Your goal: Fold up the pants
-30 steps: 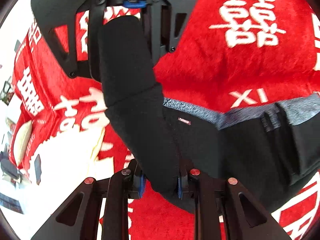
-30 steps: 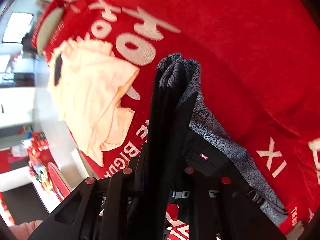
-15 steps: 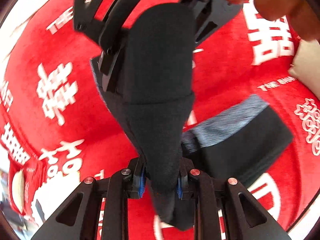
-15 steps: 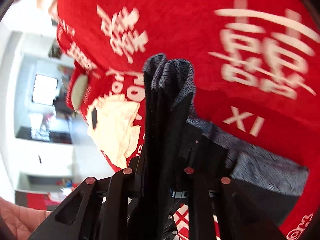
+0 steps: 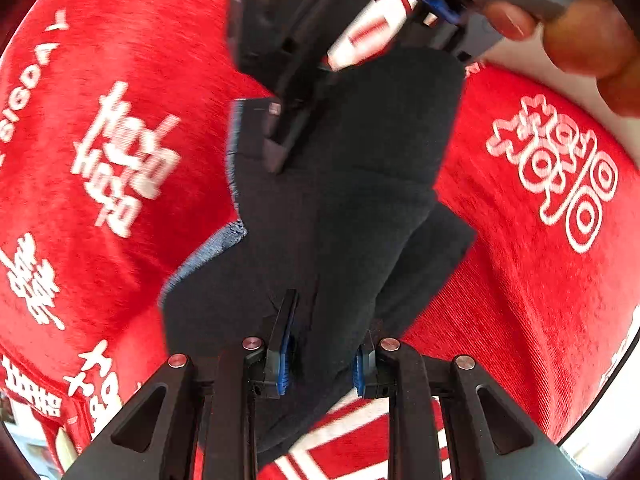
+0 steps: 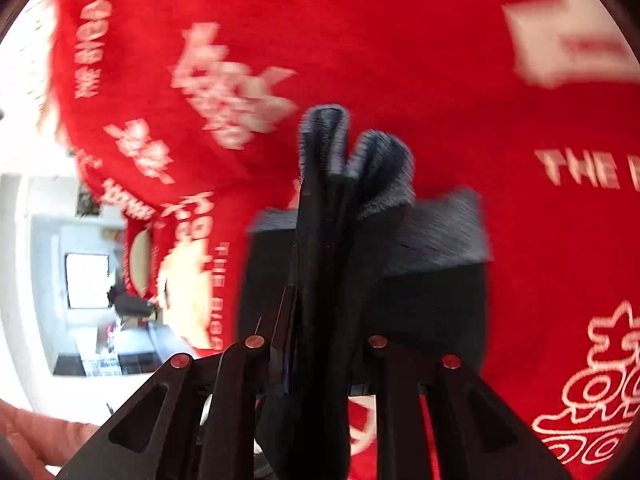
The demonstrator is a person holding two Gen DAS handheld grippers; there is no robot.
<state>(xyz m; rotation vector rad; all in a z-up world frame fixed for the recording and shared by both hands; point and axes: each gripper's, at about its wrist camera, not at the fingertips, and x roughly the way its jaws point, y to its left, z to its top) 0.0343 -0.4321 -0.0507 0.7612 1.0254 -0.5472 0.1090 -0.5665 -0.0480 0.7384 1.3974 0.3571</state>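
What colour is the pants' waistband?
Mottled blue-grey, against the black pants; the waistband shows best in the right wrist view.

- I see a red plush cover (image 5: 520,280) with white characters and Latin lettering spread over the surface, filling most of both wrist views.
- In the right wrist view the same red cover (image 6: 400,40) drops away at its left edge, where the cloth hangs over.
- Past that edge I make out a bright room with pale walls (image 6: 24,208) and strong daylight.
- A lit rectangle, probably a window (image 6: 86,280), sits low at the left of that view.
- Below it lies a dark band (image 6: 104,360), too blurred for me to name.
- A pale cream cloth (image 6: 184,300) lies on the cover near that left edge.
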